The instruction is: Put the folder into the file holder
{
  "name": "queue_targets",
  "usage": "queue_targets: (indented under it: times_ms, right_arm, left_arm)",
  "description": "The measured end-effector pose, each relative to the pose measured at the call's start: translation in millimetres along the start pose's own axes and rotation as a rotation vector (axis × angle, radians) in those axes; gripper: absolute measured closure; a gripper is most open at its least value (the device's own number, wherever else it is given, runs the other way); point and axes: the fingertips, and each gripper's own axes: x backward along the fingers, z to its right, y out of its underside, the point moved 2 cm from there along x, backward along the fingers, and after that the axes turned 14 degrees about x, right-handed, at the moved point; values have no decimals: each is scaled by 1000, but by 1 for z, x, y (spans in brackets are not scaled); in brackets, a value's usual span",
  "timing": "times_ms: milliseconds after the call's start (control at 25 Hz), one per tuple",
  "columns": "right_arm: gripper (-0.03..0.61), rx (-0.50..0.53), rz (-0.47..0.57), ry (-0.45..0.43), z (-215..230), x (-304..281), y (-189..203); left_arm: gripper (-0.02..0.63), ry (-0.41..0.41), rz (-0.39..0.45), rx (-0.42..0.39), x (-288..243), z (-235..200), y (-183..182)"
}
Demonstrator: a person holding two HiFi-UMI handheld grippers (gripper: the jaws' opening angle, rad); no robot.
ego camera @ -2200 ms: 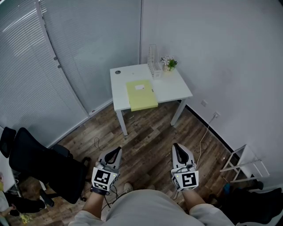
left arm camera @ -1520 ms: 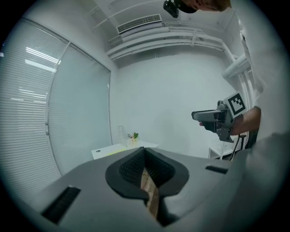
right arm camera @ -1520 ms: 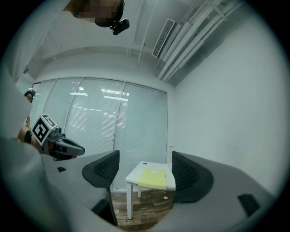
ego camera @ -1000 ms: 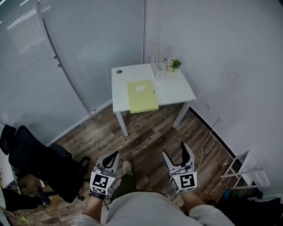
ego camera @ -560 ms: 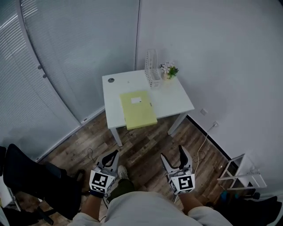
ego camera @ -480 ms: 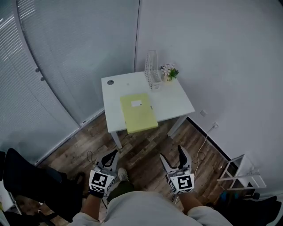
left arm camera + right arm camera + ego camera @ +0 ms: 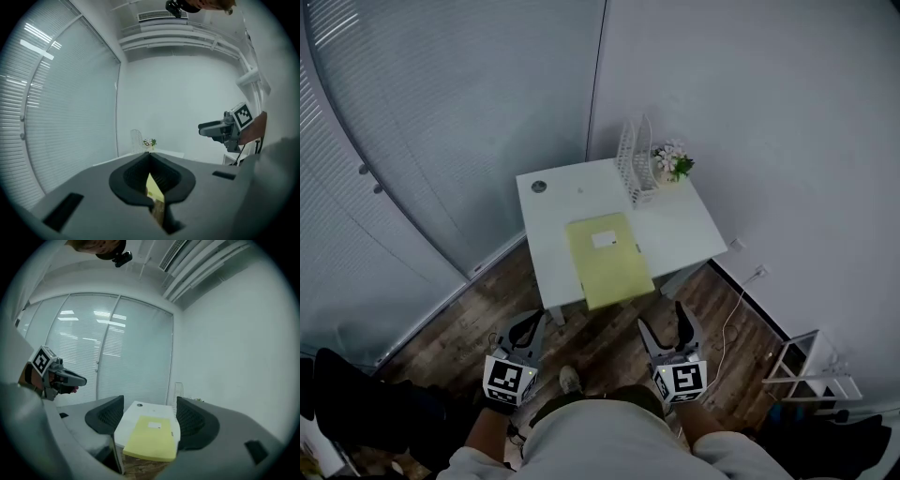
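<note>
A pale yellow folder (image 7: 609, 260) lies flat on the white table (image 7: 563, 208), its near end hanging over the front edge. At the table's far right stands an upright white wire file holder (image 7: 636, 171). Both grippers hover over the floor, short of the table and apart from the folder. My left gripper (image 7: 532, 320) is shut with nothing in it; in its own view a strip of the folder (image 7: 153, 190) shows past the jaws. My right gripper (image 7: 662, 317) is open and empty. In its view the folder (image 7: 152, 437) lies between the jaws, far ahead.
A small pot of flowers (image 7: 673, 161) stands beside the file holder. A dark round disc (image 7: 538, 187) sits at the table's far left corner. A black office chair (image 7: 356, 408) is at lower left, a white rack (image 7: 811, 361) at lower right. A cable (image 7: 736, 300) trails from a wall socket.
The person has stepped nearer, so the table and folder are closer and larger in view. The right gripper went from shut to open early on. The left stays shut.
</note>
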Motion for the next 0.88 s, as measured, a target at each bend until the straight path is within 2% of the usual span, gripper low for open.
queue_targets:
  times_ms: [240,440,600,880]
  right_arm:
    - [218,5,-57,-18,-6,-42,20]
    - [218,-84,-158,-26,-2,-76,72]
    - [218,-239,-282,-10,3,-98,127]
    - [216,-604,-503,18,3,-119,220]
  left_arm:
    - [604,-25,9,19,-13,-27,-9]
    - [604,-61,5,9,-25,-34,-16]
    - [604,-99,0,18,-34,-38,-20]
    - [604,-141,-32,3,-51,-37,-27]
